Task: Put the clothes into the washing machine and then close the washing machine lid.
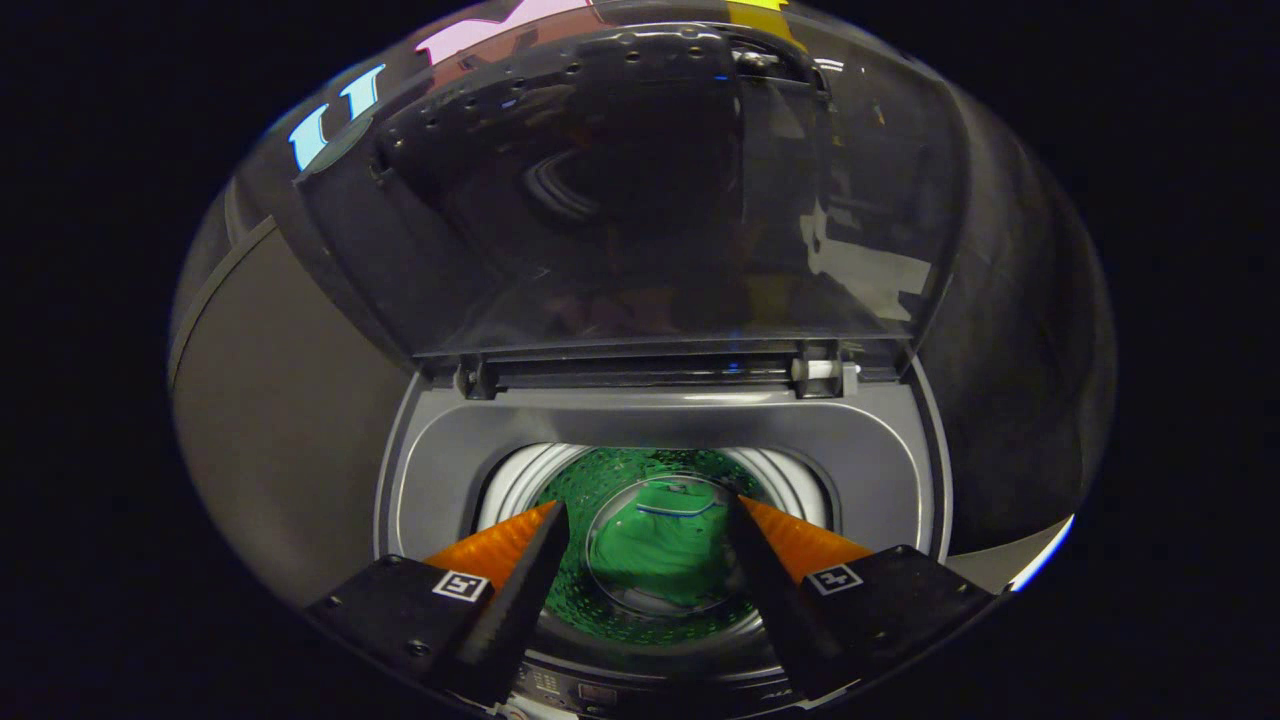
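The washing machine point(660, 420) is standing open below the camera, its grey top rim ringing the drum opening. The jaws of the gripper point(650, 510) are hanging spread apart above that opening, gripping nothing. A green garment point(655, 545) is lying down inside the drum point(520, 480), showing between the two fingers. Behind the opening, the tinted see-through lid point(640, 200) is standing raised on its hinge point(640, 370), reflecting the room.
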{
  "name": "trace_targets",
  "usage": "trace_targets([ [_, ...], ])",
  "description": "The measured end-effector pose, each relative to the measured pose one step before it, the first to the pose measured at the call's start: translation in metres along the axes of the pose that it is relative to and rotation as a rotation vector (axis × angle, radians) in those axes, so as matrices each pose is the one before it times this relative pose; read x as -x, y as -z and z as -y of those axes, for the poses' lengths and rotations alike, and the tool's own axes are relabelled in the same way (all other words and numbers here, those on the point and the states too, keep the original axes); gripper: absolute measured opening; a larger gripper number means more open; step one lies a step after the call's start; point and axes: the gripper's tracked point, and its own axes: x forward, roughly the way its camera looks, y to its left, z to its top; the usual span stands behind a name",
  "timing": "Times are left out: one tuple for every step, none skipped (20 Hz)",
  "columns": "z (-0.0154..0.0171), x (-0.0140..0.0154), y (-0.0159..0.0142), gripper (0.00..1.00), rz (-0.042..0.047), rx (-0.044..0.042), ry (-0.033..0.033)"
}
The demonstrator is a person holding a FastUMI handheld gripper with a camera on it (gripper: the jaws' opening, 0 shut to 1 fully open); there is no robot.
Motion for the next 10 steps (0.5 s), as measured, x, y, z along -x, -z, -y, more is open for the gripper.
trace_targets([
  [-0.00388, 0.00022, -0.00075, 0.99, 0.00224, 0.00492, -0.0094],
  [-0.00362, 0.00178, -0.00291, 0.99, 0.00766, 0.0044, -0.00553],
  [0.00012, 0.00496, -0.00335, 0.99, 0.01197, 0.00103, 0.00165],
  [-0.00174, 0.00611, -0.00542, 0.99, 0.01568, -0.00864, -0.00236],
  [-0.0015, 0.00725, -0.00696, 0.99, 0.02109, -0.00554, 0.00359],
  [0.00122, 0.00836, -0.00655, 0.99, 0.01411, 0.00165, 0.01017],
  [0.00063, 0.01114, -0.00788, 0.99, 0.02013, -0.00823, 0.00237],
  [-0.00218, 0.01126, -0.01291, 0.99, 0.02993, -0.01496, -0.00755],
  [-0.002, 0.01254, -0.01442, 0.99, 0.02786, -0.00942, -0.00714],
  [0.00064, 0.01053, -0.01328, 0.99, 0.01851, 0.0004, 0.00472],
])
